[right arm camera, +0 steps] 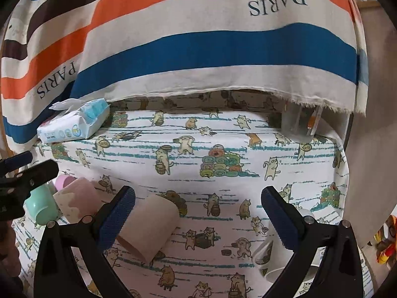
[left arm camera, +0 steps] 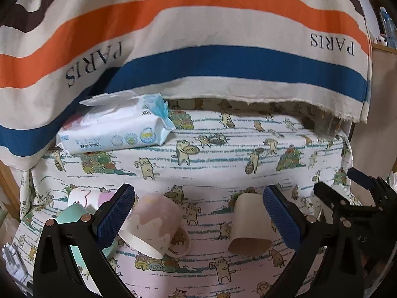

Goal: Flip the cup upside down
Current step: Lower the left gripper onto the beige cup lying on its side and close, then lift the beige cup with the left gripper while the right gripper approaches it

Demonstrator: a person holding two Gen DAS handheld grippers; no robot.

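Note:
Several cups lie on their sides on the cat-print cloth (left arm camera: pixel 223 156). A pink mug with a handle (left arm camera: pixel 155 223) lies just right of my left finger. A beige cup (left arm camera: pixel 250 226) lies near the right finger, its mouth towards me. A mint cup (left arm camera: pixel 72 214) and a white-and-lilac cup (left arm camera: pixel 86 197) lie behind the left finger. My left gripper (left arm camera: pixel 198 213) is open and empty above them. In the right wrist view the beige cup (right arm camera: pixel 150 226) lies by the left finger of my open, empty right gripper (right arm camera: pixel 198 213). A white mug (right arm camera: pixel 269 255) lies by its right finger.
A pack of baby wipes (left arm camera: pixel 116 126) lies at the far left of the table. A striped "PARIS" cloth (left arm camera: pixel 198 37) hangs behind. A clear container (right arm camera: pixel 300 124) stands at the far right corner. The table's edges drop off left and right.

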